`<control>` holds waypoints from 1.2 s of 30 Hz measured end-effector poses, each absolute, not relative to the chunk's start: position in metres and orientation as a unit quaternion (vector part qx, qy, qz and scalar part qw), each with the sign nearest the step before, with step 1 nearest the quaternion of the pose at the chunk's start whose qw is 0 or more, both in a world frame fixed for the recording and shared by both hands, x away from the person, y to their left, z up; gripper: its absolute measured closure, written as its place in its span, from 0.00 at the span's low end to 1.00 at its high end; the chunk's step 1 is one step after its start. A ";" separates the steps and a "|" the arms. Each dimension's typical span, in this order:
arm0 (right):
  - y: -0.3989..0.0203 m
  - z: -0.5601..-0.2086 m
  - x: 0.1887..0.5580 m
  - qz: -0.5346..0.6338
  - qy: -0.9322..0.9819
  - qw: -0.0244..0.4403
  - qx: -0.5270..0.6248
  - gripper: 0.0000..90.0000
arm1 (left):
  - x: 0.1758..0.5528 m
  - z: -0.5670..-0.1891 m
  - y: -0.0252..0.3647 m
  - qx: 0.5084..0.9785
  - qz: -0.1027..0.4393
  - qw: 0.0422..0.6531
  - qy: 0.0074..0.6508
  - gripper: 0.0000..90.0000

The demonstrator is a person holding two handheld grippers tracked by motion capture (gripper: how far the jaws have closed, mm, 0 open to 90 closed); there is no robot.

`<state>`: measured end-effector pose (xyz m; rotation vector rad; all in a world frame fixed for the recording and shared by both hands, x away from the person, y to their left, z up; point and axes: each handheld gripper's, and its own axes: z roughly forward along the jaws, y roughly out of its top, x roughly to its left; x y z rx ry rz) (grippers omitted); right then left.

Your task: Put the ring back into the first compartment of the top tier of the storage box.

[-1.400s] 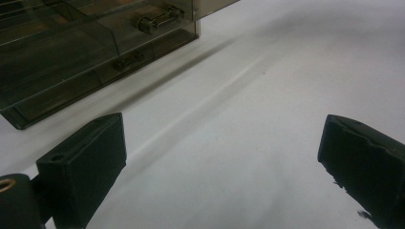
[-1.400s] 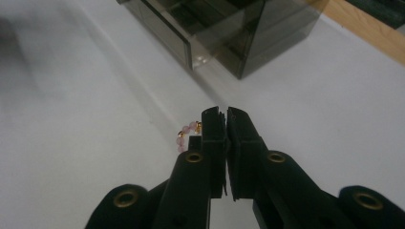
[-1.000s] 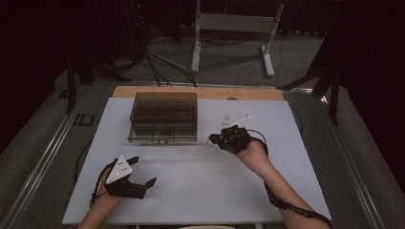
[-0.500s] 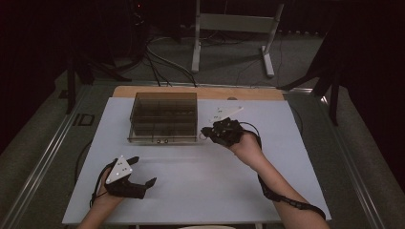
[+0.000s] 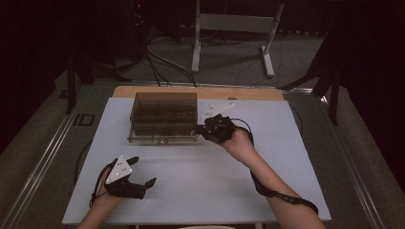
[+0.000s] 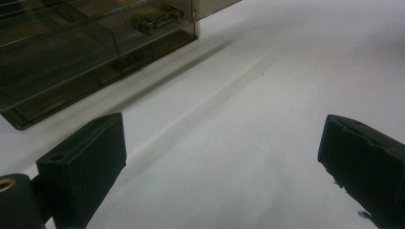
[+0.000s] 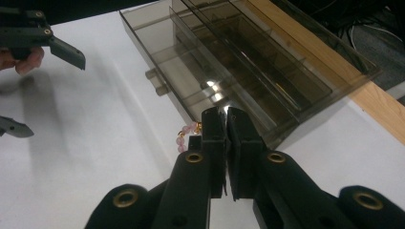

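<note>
A short string of pink beads [image 7: 185,134] with small gold links hangs from the right gripper [image 7: 227,114], whose two black jaws are pressed together on it; only a few beads peek out on the left of the jaws in the right gripper view, running down along the jaw edge. How long the whole string is, I cannot tell. The gripper sits at the near right corner of a smoky clear plastic box [image 5: 164,117] with inner dividers, its tips pointing toward the box wall, and the person's right hand [image 5: 239,142] grips it from behind, cable trailing back along the forearm.

The box is long from side to side across the table, with two small latches on its near wall. It rests on a white sheet [image 5: 200,176] that covers most of the table; a strip of bare wood [image 5: 248,93] shows at the far edge.

The left gripper [image 5: 142,171] lies low on the sheet near the front left, well apart from the box, jaws spread wide with nothing between them.

Beyond the table the room is dark: grey floor, loose cables [image 5: 157,62], and a pale metal stand [image 5: 229,38].
</note>
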<state>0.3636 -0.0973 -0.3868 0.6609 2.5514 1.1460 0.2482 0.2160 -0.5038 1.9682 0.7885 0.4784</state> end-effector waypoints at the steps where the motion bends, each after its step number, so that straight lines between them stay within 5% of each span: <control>1: -0.095 -0.386 0.365 0.396 0.880 0.133 0.225 0.97 | 0.248 -0.504 0.216 0.802 0.195 0.465 0.321 0.05; 36: -0.031 -0.386 0.379 0.402 0.888 0.116 0.191 0.97 | 0.248 -0.504 0.218 0.801 0.194 0.466 0.322 0.05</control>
